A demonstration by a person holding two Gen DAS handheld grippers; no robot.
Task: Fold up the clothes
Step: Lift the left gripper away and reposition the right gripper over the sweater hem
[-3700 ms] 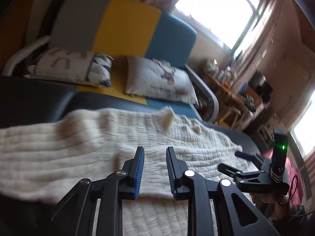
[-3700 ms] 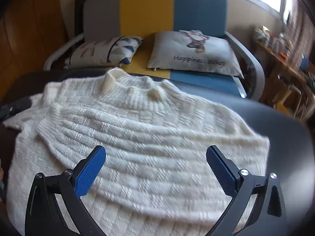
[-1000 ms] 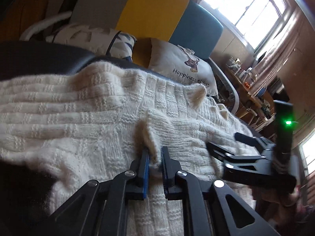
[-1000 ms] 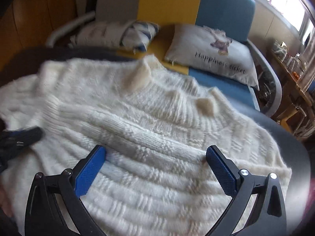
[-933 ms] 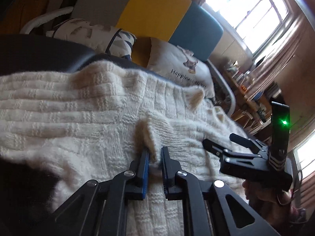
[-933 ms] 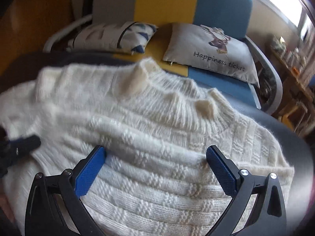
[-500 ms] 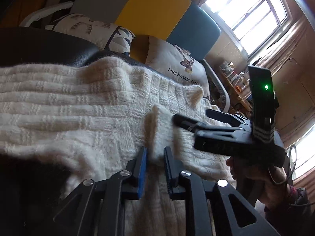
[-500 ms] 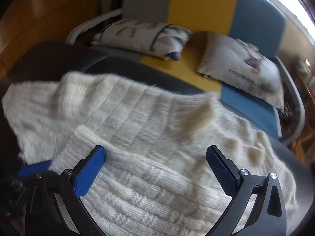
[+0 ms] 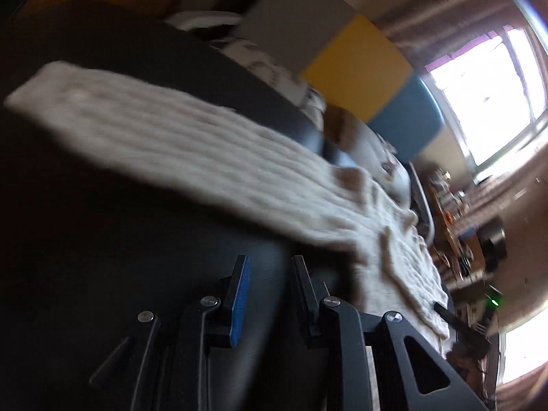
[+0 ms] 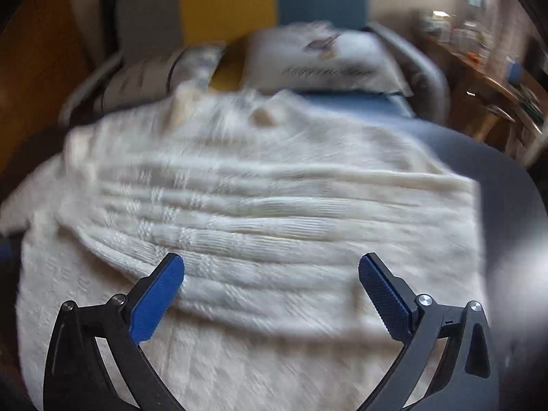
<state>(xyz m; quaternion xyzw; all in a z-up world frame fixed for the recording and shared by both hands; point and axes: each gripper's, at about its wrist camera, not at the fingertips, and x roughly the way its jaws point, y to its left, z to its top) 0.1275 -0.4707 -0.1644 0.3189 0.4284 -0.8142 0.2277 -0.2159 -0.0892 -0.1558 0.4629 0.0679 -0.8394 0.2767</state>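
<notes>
bare dark table (image 9: 102,239) left, sweater (image 10: 274,205) covering middle

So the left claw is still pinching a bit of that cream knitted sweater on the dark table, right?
Not quite. In the left wrist view the left gripper holds nothing: its jaws are opening, with only the dark table showing between them. The cream knitted sweater does lie on that table, off to the side.

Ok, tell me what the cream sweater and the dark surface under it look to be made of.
Cream ribbed sweater: chunky knit, probably wool or acrylic, judging by its raised ribs, block pattern and fuzzy edges. Dark surface: smooth with a faint sheen, perhaps leather or vinyl; blur leaves it open.
</notes>
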